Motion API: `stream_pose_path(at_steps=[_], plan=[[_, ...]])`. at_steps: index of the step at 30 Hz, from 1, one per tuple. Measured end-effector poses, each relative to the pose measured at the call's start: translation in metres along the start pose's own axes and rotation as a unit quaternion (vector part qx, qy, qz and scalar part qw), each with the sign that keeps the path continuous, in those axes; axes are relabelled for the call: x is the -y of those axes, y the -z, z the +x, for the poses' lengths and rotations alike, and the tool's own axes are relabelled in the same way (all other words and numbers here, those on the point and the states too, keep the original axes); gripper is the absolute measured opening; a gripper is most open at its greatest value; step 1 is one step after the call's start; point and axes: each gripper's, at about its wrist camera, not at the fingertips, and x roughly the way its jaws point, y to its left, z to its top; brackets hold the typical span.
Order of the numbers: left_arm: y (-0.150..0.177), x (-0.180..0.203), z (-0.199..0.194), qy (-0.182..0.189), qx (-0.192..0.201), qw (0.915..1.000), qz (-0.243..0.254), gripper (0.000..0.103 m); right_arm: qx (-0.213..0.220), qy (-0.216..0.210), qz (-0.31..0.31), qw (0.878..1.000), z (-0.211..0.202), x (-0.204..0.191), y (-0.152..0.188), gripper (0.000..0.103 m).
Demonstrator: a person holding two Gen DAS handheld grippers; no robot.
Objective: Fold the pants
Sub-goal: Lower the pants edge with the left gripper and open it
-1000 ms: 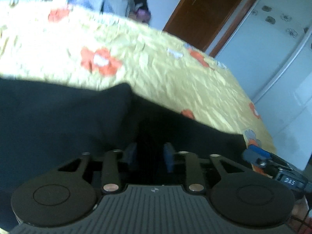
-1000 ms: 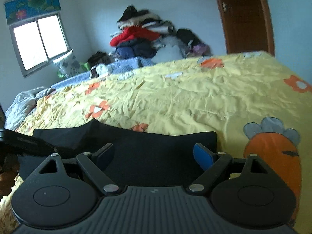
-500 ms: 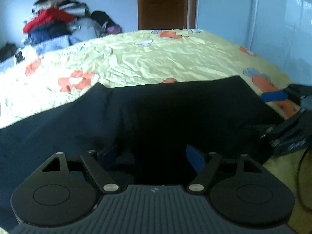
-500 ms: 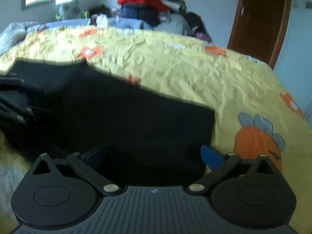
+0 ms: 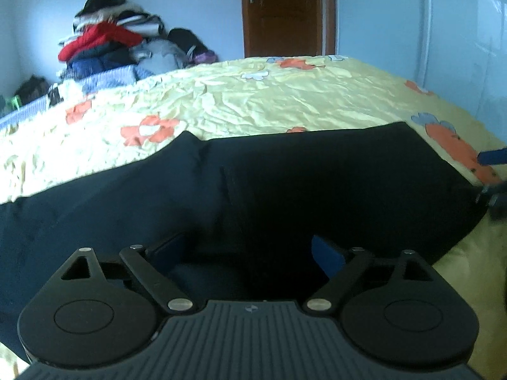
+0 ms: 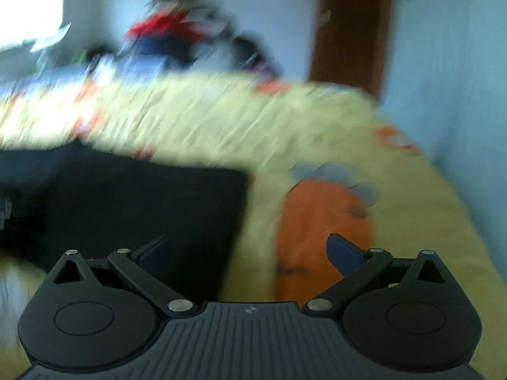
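Left wrist view, pants: the dark pants (image 5: 285, 183) lie spread flat across the near side of the yellow bed cover (image 5: 253, 95), reaching from the left edge of the picture almost to the right.
Left wrist view, left gripper: the left gripper (image 5: 250, 247) hangs low over the middle of the cloth, its jaws wide apart with nothing between them.
Left wrist view, right edge: a blue finger of the other tool shows just past the right end of the pants.
Left wrist view, background: a pile of clothes (image 5: 120, 44) and a brown door (image 5: 282, 12) stand behind the bed.
Right wrist view, sharpness: heavily blurred, so fine detail is lost.
Right wrist view, right gripper: the right gripper (image 6: 250, 250) is spread wide and empty, sitting over the right end of the pants (image 6: 133, 209), with an orange carrot print (image 6: 317, 221) on the cover beneath its right finger.
Progress, done: judging from the straight right end and one ridge in the cloth, a first fold may already be laid; I cannot be sure.
Progress, left: neither tool grips the fabric, so a fresh hold and at least one further fold seem to remain.
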Motion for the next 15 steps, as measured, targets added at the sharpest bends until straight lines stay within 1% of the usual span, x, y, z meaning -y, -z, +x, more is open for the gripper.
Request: stream_pose_path(at_steps=[1, 2, 3, 4, 5, 6, 7, 8, 10, 11, 12, 14, 15], plan=[[0.001, 0.0, -0.001, -0.002, 0.002, 1.0, 0.003, 0.094, -0.006, 0.006, -0.02, 1.0, 0.004, -0.005, 0.004, 0.103], [0.002, -0.001, -0.002, -0.005, 0.004, 1.0, 0.001, 0.094, 0.009, 0.012, -0.016, 1.0, 0.0, -0.004, 0.005, 0.103], [0.003, -0.003, -0.003, -0.009, 0.006, 0.9999, -0.006, 0.093, 0.008, 0.027, -0.009, 1.0, -0.002, -0.004, 0.002, 0.103], [0.003, -0.005, -0.004, -0.014, 0.008, 0.9998, -0.015, 0.093, 0.02, 0.053, -0.001, 0.998, -0.006, -0.005, -0.003, 0.103], [0.003, -0.006, -0.005, -0.018, 0.011, 0.9995, -0.022, 0.093, 0.046, 0.071, 0.01, 0.996, -0.011, -0.007, -0.008, 0.103], [0.003, -0.007, -0.006, -0.023, 0.015, 0.9993, -0.027, 0.093, 0.069, 0.067, 0.032, 0.995, -0.015, -0.012, -0.015, 0.103], [0.004, -0.007, -0.007, -0.031, 0.018, 0.999, -0.028, 0.093, 0.083, 0.038, 0.055, 0.994, -0.017, -0.014, -0.021, 0.103], [0.004, -0.008, -0.009, -0.042, 0.021, 0.9986, -0.026, 0.093, 0.088, -0.016, 0.075, 0.993, -0.015, -0.019, -0.026, 0.103], [0.006, -0.01, -0.013, -0.067, 0.029, 0.9972, -0.014, 0.094, 0.073, -0.114, 0.096, 0.986, 0.0, -0.033, -0.034, 0.103], [0.008, -0.013, -0.017, -0.086, 0.036, 0.9957, -0.006, 0.095, 0.058, -0.139, 0.102, 0.983, 0.009, -0.044, -0.036, 0.103], [0.01, -0.017, -0.02, -0.103, 0.041, 0.9939, -0.001, 0.095, 0.039, -0.15, 0.101, 0.983, 0.02, -0.056, -0.037, 0.103], [0.016, -0.028, -0.023, -0.144, 0.042, 0.9887, 0.005, 0.095, 0.013, -0.145, 0.087, 0.985, 0.037, -0.077, -0.039, 0.103], [0.018, -0.034, -0.023, -0.157, 0.039, 0.9868, 0.003, 0.095, 0.004, -0.137, 0.076, 0.988, 0.042, -0.087, -0.038, 0.103]])
